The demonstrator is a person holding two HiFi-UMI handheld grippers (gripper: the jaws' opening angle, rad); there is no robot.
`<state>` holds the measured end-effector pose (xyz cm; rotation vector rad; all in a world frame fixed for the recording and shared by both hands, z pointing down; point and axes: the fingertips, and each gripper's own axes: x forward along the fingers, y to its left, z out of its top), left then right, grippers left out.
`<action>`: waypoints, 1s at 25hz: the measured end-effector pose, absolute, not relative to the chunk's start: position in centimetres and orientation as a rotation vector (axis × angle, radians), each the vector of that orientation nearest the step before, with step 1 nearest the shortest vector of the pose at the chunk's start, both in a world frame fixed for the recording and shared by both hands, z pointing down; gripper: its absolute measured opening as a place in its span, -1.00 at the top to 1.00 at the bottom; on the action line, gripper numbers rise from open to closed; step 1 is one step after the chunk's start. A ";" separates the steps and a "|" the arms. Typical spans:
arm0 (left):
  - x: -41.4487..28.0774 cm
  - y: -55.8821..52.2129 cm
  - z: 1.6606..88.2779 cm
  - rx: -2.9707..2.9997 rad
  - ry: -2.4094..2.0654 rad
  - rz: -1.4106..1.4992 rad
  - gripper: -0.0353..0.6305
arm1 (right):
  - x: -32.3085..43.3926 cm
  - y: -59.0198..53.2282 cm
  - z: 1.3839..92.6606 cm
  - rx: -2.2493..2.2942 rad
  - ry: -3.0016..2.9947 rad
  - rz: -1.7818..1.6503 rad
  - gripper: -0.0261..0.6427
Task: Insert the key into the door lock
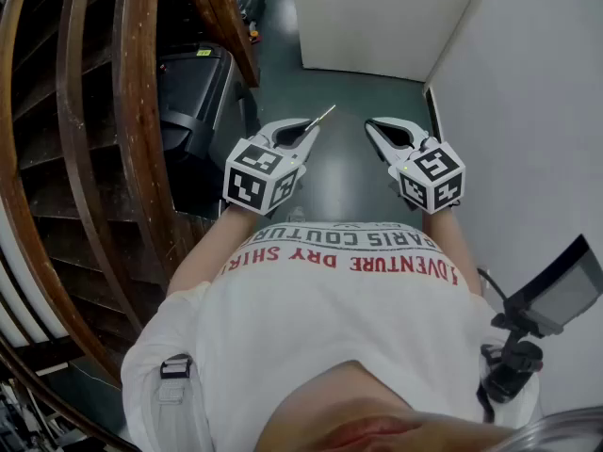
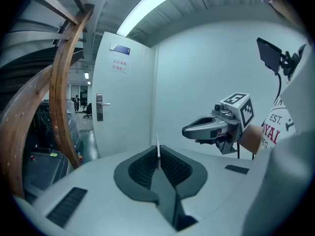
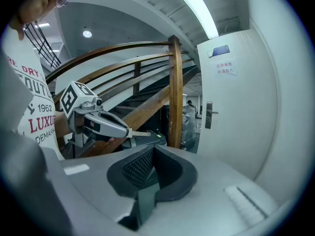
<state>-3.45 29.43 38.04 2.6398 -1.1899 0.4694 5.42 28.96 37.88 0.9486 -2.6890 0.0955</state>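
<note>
My left gripper [image 1: 309,130] is shut on a thin metal key [image 1: 322,116] whose blade sticks out past the fingertips, toward the white door [image 1: 377,17] a few steps ahead. In the left gripper view the key [image 2: 158,153] stands edge-on between the closed pads. The door [image 2: 123,102] carries a lock plate with a lever handle [image 2: 100,106] at its left edge, well away from the key. My right gripper [image 1: 372,126] hangs beside the left one, shut with nothing in it. The right gripper view shows the left gripper [image 3: 129,132], the key [image 3: 141,133] and the door handle [image 3: 209,114].
A curved wooden stair railing [image 1: 141,121] runs along the left. A black machine [image 1: 193,88] stands by it on the floor. A white wall [image 1: 537,111] closes the right side. A screen on a mount [image 1: 556,295] sits at my right hip.
</note>
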 end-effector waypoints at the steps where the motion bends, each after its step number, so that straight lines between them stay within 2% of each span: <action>1: -3.5 29.4 38.1 2.641 -1.190 0.473 0.82 | 5.3 28.9 37.9 0.947 -2.688 0.091 0.92; 25: -3.1 27.7 39.6 2.624 -1.159 0.448 0.82 | 5.8 27.5 39.3 0.946 -2.707 0.145 0.92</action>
